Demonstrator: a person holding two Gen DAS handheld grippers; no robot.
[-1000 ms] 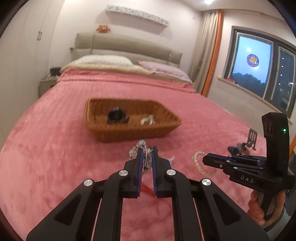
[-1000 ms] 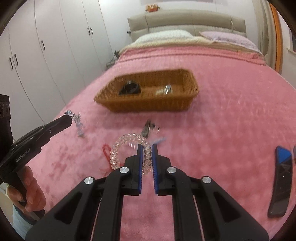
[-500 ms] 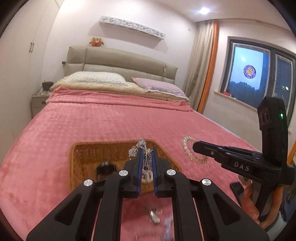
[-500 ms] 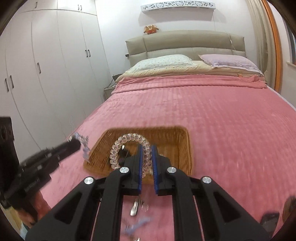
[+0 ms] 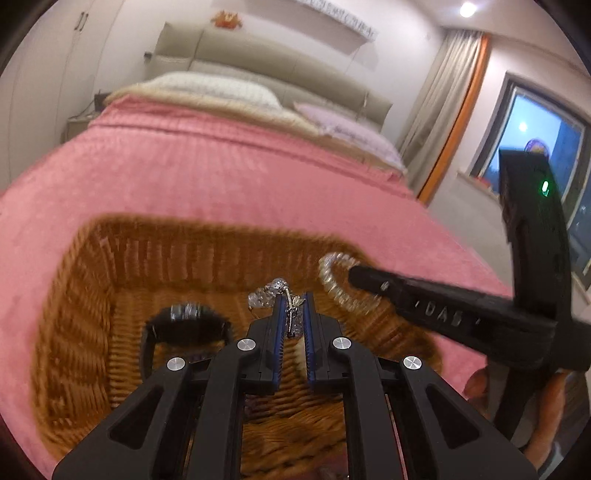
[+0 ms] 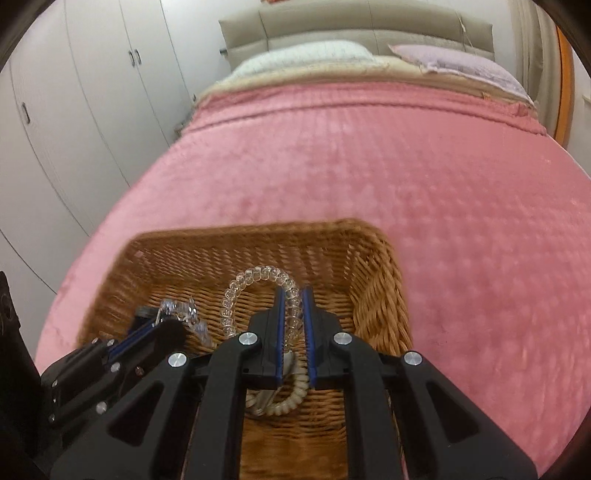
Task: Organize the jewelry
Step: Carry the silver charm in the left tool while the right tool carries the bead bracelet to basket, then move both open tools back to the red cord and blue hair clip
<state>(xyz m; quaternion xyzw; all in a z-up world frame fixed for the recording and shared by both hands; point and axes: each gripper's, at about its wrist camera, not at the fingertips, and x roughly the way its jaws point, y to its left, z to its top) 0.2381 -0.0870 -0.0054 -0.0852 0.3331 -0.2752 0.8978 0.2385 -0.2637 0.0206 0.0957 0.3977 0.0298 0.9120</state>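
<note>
1. Both pairs of black fingers with blue pads were clenched over the basket: the left gripper (image 5: 293, 314) pinched a small silver crystal-set piece of jewellery (image 5: 271, 293), and the right gripper (image 6: 293, 310) pinched a clear beaded stretch bracelet (image 6: 258, 280).
2. Largest in view, the pink quilted bedspread (image 6: 406, 166) covered the bed, with a white pillow (image 6: 306, 55) and a lilac pillow (image 6: 461, 62) at the padded beige headboard (image 6: 369, 18).
3. On that bedspread sat the rectangular brown woven wicker basket (image 6: 369, 251), directly beneath both tools.
4. Inside the basket, a black watch-like band (image 5: 184, 328) lay near the left side (motion blur hid its detail), and a pale beaded bracelet (image 6: 291, 400) lay on the weave under the right gripper.
5. Seen from the left wrist, the right tool's bracelet (image 5: 334, 282) hung just beside the silver piece; whether they touched I could not tell.
6. Part of a person's hand (image 5: 554, 406) gripped the right tool's handle.
</note>
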